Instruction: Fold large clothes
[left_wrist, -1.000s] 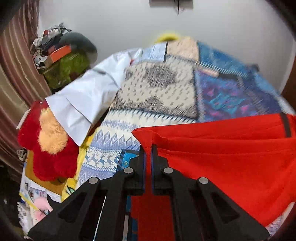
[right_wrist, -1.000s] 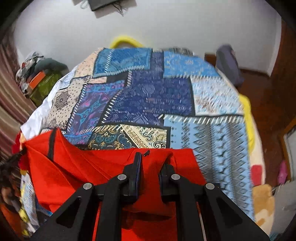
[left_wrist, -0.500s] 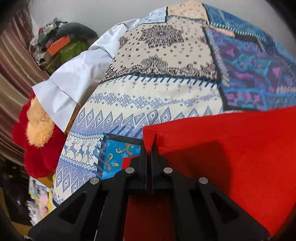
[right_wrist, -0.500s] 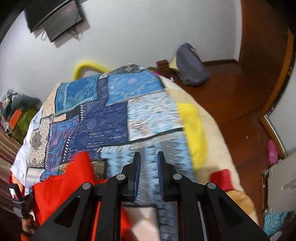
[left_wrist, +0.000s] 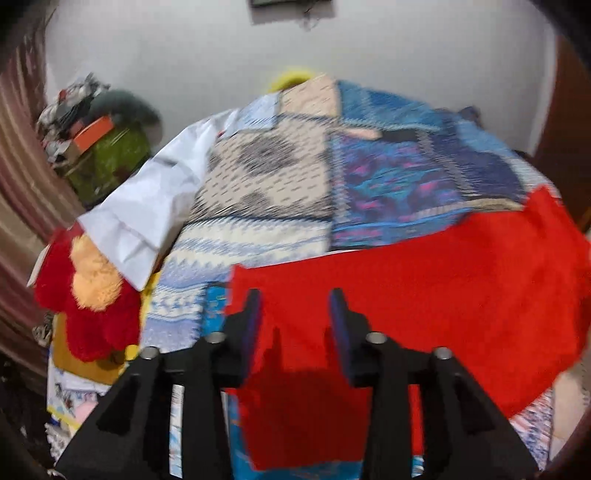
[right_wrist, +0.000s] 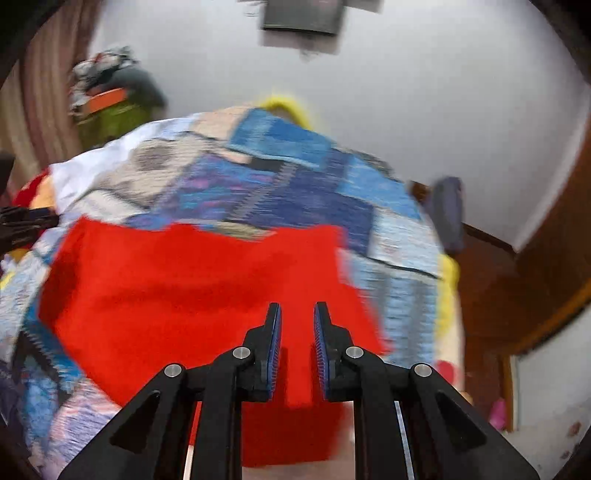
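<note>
A large red garment (left_wrist: 424, 295) lies spread on the patchwork bedcover (left_wrist: 288, 192); it also shows in the right wrist view (right_wrist: 177, 280). My left gripper (left_wrist: 295, 317) is open and empty, hovering over the garment's near left corner. My right gripper (right_wrist: 297, 332) is open and empty, above the garment's near right part. The left gripper (right_wrist: 26, 225) shows at the left edge of the right wrist view. Both views are blurred by motion.
A white cloth (left_wrist: 147, 206) lies on the bed's left side. A red and tan plush (left_wrist: 85, 288) sits at the left bed edge. A green bag with clutter (left_wrist: 107, 155) stands by the curtain. A dark bag (right_wrist: 447, 214) leans on the floor at right.
My left gripper has opened and let go of the red garment's corner, then pulled back. My right gripper swung back over the garment. The garment now lies flat on the bed.
</note>
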